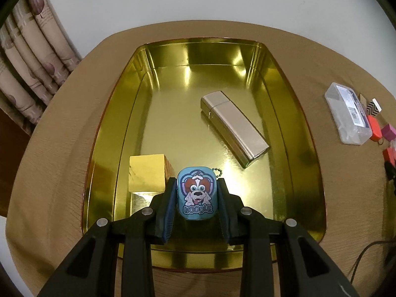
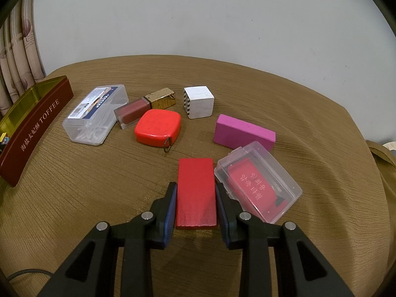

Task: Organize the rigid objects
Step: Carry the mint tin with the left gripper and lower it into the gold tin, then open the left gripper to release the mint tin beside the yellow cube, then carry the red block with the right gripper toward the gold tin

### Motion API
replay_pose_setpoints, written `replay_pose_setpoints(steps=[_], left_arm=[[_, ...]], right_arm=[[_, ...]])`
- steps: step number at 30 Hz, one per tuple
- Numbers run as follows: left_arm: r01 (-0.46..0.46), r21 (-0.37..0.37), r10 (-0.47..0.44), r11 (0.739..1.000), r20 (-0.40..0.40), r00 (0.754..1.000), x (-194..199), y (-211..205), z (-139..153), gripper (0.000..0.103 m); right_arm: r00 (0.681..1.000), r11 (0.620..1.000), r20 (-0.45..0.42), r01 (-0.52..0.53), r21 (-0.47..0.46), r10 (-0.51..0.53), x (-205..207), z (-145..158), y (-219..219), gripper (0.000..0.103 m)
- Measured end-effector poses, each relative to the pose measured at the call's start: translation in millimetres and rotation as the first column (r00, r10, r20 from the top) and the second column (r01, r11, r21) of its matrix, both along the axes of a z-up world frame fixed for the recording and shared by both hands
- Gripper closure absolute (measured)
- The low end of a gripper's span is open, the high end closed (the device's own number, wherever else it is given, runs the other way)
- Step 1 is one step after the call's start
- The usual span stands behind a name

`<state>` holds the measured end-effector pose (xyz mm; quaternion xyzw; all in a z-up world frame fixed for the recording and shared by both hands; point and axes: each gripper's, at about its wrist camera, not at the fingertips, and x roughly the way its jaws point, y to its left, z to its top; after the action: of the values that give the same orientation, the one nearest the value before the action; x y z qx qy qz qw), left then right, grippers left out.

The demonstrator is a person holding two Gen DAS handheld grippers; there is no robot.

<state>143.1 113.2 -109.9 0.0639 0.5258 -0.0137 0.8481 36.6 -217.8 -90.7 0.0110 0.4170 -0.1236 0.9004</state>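
Note:
My left gripper [image 1: 196,182] is shut on a small blue tin [image 1: 197,194] with a cartoon dog and the word NOODLE, held low over the near part of a gold tin tray [image 1: 109,128]. A bead chain hangs off the tin's far right corner. In the tray lie a yellow wooden cube [image 1: 147,172], just left of the gripper, and a champagne-coloured metal case [image 1: 235,128]. My right gripper [image 2: 196,187] is shut on a red wooden block [image 2: 196,193] that rests on the brown tablecloth.
Around the right gripper lie a clear box with a red insert [image 2: 257,185], a pink block [image 2: 243,131], a red tape measure [image 2: 158,126], a white patterned cube [image 2: 199,101], a lip gloss tube [image 2: 146,106] and a clear box of floss picks [image 2: 95,113]. The tray's maroon TOFFEE wall [image 2: 37,128] stands left.

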Motion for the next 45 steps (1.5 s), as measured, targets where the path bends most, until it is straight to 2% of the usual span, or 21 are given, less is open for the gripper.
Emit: replay_pose_setpoints(steps=[15,24,28,33,40,45], left_arm=[[0.012,0.013,-0.012,1.0,0.013,1.0,-3,0,-1,0.073],[0.032,-0.033,-0.03,0.999,0.048,0.998,-9,0,20,0.07],[0.029,-0.037,-0.026,0.999,0.093,0.995,-17,3,37,0.066],[-0.008,-0.034,0.014,0.999,0.167,0.986,-28,22,60,0.052],[-0.096,-0.032,0.1,0.995,0.162,0.982,-37,60,64,0.049],[-0.17,-0.015,0.17,0.985,0.177,0.969,-33,74,63,0.042]], right_arm=[[1.0,1.0,-0.004,-0.006,-0.013,0.006,1,-1,0,0.072],[1.0,1.0,-0.008,-0.007,-0.022,0.007,1,-1,3,0.072],[1.0,1.0,-0.007,-0.01,-0.019,0.01,1,-1,2,0.072],[1.0,1.0,-0.007,-0.01,-0.015,0.01,2,-2,1,0.072],[1.0,1.0,-0.008,-0.007,-0.014,0.007,1,-2,-1,0.072],[1.0,0.999,-0.017,0.005,-0.031,-0.005,3,-1,1,0.073]])
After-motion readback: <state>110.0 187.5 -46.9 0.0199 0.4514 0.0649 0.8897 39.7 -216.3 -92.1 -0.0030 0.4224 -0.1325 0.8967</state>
